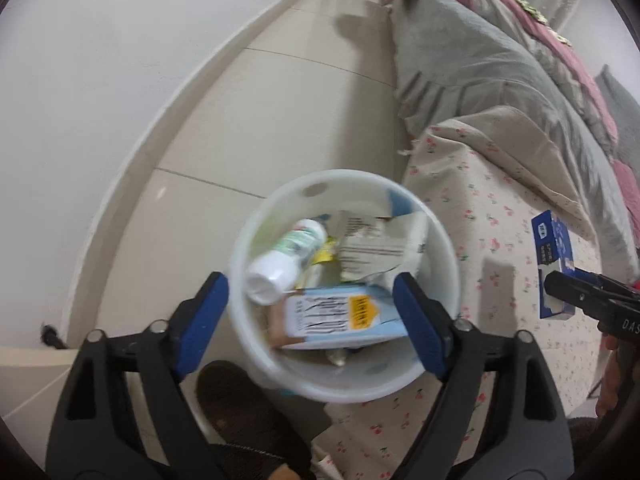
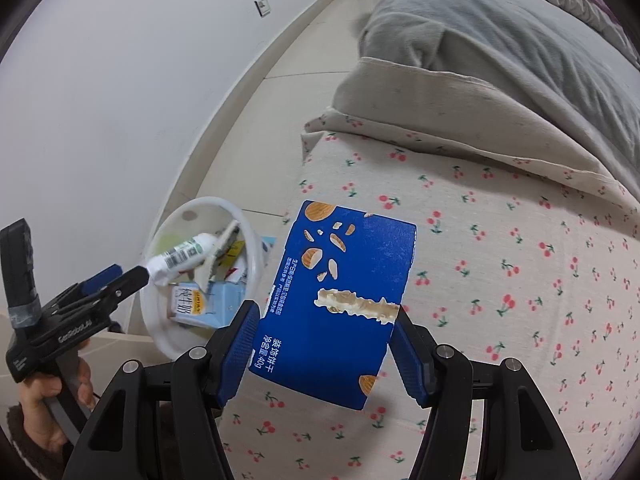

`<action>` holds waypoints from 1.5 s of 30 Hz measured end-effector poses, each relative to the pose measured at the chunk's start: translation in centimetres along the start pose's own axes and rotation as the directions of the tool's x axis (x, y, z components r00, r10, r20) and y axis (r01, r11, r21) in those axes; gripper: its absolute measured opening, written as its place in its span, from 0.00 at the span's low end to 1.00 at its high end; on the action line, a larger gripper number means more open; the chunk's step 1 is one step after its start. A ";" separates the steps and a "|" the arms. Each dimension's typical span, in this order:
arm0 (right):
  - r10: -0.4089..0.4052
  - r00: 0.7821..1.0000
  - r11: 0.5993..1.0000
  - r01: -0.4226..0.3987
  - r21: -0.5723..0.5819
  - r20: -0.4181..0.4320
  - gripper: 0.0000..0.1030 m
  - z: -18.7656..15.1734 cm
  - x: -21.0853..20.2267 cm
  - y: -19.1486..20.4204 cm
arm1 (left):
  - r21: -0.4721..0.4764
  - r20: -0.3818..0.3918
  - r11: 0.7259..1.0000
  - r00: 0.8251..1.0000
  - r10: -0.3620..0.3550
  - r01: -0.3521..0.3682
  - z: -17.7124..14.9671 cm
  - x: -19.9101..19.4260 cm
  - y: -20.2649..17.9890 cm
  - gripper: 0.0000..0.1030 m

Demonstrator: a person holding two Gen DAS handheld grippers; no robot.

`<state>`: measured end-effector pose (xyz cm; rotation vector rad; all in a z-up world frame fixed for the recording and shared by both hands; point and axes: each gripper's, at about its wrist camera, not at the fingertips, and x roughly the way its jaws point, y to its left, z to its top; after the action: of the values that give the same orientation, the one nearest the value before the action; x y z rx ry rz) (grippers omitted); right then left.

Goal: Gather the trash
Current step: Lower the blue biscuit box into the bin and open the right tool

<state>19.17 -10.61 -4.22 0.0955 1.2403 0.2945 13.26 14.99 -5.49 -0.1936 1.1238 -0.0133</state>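
Your left gripper (image 1: 310,326) hangs over the white trash bin (image 1: 448,248), its blue fingers (image 1: 204,320) spread wide with nothing between them; the white plastic bottle (image 1: 286,256) lies inside the bin on top of a pale blue milk carton (image 1: 344,322) and some crumpled paper packaging (image 1: 380,246). From the right wrist view the bottle's cap end sits right at the left fingertips, and you cannot tell from there whether it is quite clear of them, so judge that drop as done or all but done. Your right gripper (image 2: 320,340) has its fingers (image 2: 238,350) closed on the lower edges of a dark blue biscuit box (image 2: 348,292), flattened and torn across its face, held above the cherry-print bedsheet (image 2: 520,264). The bin stands on the tiled floor (image 1: 280,92) just beside the bed, to the left of the box as the right wrist sees it. The step in hand looks to be the hand-over between drops: the left side has emptied, the right load comes next. That calls for you to draw the left gripper back off the rim so the two do not collide, carry the box across until it is over the opening, tilt it so a narrow end leads, and only then let the fingers part, since a flat box could catch on the rim and tip onto the floor.
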 end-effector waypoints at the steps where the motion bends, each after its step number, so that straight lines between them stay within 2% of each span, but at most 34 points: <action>1: 0.004 1.000 1.000 -0.004 -0.004 -0.002 0.63 0.1 0.2 0.3 | -0.003 0.004 1.000 1.000 0.012 -0.012 0.0 -0.2 0.3 0.84; 4: 0.018 1.000 0.999 -0.018 -0.027 -0.010 0.63 0.4 1.1 1.6 | -0.011 0.014 0.998 0.998 0.057 -0.057 -0.2 -0.8 1.5 0.88; 11: 0.058 0.998 0.996 -0.060 -0.068 -0.019 0.63 1.0 3.3 5.2 | -0.058 0.016 0.996 0.997 0.076 -0.075 -0.7 -1.9 3.7 0.90; 17: 0.101 0.995 0.992 -0.101 -0.081 -0.009 0.64 1.6 4.9 7.8 | -0.056 0.020 0.992 0.993 0.118 -0.117 -1.0 -2.3 4.6 0.92; 19: 0.129 0.992 0.989 -0.128 -0.077 0.007 0.66 1.8 5.2 8.4 | -0.054 0.015 0.991 0.992 0.127 -0.126 -1.1 -2.2 5.0 0.92; 21: 0.156 0.987 0.985 -0.155 -0.076 0.020 0.82 2.1 5.3 8.9 | -0.057 0.010 0.990 0.991 0.130 -0.129 -1.2 -2.2 5.5 0.92; 26: 0.152 0.988 0.984 -0.148 -0.097 0.037 0.82 2.0 5.1 9.8 | -0.051 0.002 0.990 0.991 0.133 -0.133 -1.5 -2.2 6.3 0.93; 34: 0.102 0.993 0.993 -0.097 -0.072 0.067 0.82 0.8 2.5 7.8 | -0.018 0.010 0.994 0.994 0.105 -0.105 -2.6 -3.4 4.4 0.97; 40: 0.012 0.994 1.000 -0.009 -0.022 0.106 0.82 -1.5 -2.2 4.3 | 0.022 0.036 0.997 0.996 0.078 -0.078 -4.0 -5.2 1.1 0.99; 45: -0.049 0.988 0.998 0.045 0.034 0.149 0.85 -4.5 -6.2 0.7 | 0.045 0.049 0.998 0.998 0.036 -0.038 -6.1 -6.7 -2.2 0.99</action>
<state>13.01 -12.01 0.12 0.1121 1.0967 0.2236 5.05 12.66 -1.68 -0.1314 1.0782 -0.0018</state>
